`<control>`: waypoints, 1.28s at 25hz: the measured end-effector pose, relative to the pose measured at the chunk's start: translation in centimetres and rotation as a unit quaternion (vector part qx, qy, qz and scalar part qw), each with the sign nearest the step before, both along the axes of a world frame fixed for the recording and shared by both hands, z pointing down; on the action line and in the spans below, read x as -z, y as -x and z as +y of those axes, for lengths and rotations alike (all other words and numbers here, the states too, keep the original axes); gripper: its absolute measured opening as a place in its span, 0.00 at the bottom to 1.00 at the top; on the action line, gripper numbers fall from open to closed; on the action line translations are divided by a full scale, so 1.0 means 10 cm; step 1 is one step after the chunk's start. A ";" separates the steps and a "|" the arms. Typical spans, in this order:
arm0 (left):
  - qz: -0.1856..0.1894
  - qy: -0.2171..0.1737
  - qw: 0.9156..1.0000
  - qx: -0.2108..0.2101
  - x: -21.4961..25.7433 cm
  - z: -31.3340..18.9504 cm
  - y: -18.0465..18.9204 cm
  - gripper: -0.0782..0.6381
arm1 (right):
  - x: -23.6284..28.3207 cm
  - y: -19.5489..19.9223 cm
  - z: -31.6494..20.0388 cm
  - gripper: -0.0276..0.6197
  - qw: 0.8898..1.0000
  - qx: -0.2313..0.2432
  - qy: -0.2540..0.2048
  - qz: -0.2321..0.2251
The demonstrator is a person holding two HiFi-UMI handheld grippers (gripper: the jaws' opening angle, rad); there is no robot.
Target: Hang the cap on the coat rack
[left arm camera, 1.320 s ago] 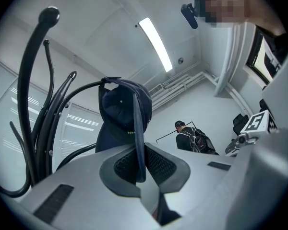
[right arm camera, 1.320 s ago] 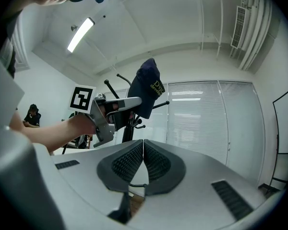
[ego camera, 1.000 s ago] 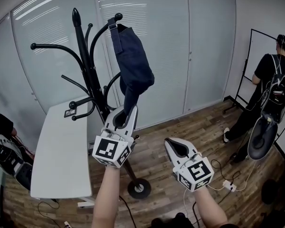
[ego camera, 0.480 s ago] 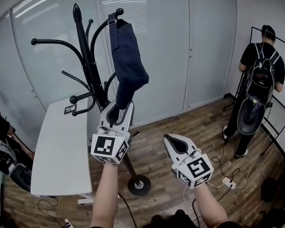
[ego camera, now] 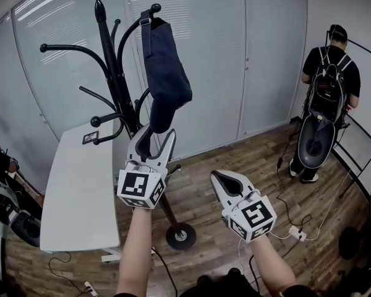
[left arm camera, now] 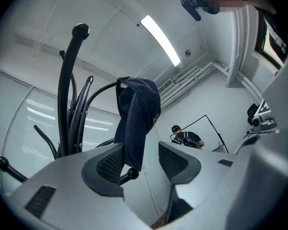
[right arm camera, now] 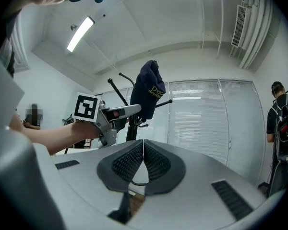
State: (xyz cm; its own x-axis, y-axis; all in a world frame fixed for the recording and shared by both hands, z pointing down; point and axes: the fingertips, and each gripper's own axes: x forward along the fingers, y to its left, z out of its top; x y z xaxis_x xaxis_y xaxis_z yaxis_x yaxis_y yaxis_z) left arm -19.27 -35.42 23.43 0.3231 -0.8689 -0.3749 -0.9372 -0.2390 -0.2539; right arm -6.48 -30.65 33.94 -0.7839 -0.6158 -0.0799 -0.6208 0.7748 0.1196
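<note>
The dark navy cap (ego camera: 166, 73) hangs by its back strap from an upper hook of the black coat rack (ego camera: 114, 73), its brim pointing down. Just under it is my left gripper (ego camera: 156, 135), whose jaws are opening. In the left gripper view the cap (left arm camera: 137, 123) droops between the two pads (left arm camera: 110, 164) and neither pad presses on it. The left gripper (left arm camera: 140, 159) points up past the rack's pole (left arm camera: 65, 90). Lower and to the right, my right gripper (ego camera: 217, 177) is shut with nothing in it. The right gripper view shows its pads (right arm camera: 129, 159) closed together and the cap (right arm camera: 149, 92) beyond.
A white table (ego camera: 80, 190) stands left of the rack, whose round base (ego camera: 180, 235) sits on the wood floor. A person with a backpack (ego camera: 328, 98) stands at the far right by a black frame. Cables and a power strip (ego camera: 295, 231) lie on the floor.
The left jaws have let go of the cap's brim and spread apart, and the gripper has dropped a little. The cap stays on its hook. The person at the right has walked further back.
</note>
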 end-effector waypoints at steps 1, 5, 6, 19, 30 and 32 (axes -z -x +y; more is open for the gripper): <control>-0.001 0.001 1.000 0.001 -0.01 0.00 0.00 0.43 | 0.00 0.00 0.01 0.09 1.000 0.000 0.000 0.000; 0.001 0.009 1.000 0.003 -0.06 0.00 0.02 0.45 | 0.00 0.00 0.02 0.09 1.000 0.000 0.000 0.003; 0.003 0.010 1.000 0.004 -0.06 0.01 0.03 0.45 | -0.01 0.00 0.03 0.09 1.000 -0.001 0.001 0.002; 0.011 0.031 0.999 0.013 -0.33 0.36 -0.07 0.45 | -0.06 -0.09 0.22 0.09 1.000 0.010 0.008 -0.007; 0.003 0.046 0.999 0.013 -0.53 0.84 -0.50 0.41 | -0.05 -0.32 0.47 0.09 0.999 0.029 0.012 -0.021; 0.004 0.051 0.999 0.015 -0.56 0.90 -0.57 0.40 | -0.05 -0.36 0.50 0.09 0.999 0.034 0.014 -0.022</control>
State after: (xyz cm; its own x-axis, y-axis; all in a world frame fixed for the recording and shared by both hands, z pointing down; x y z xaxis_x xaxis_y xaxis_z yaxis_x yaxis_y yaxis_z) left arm -13.55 -26.40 29.01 0.2933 -0.9119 -0.2869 -0.9464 -0.2345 -0.2221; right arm -2.84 -25.66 34.45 -0.8200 -0.5639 -0.0984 -0.5709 0.8179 0.0710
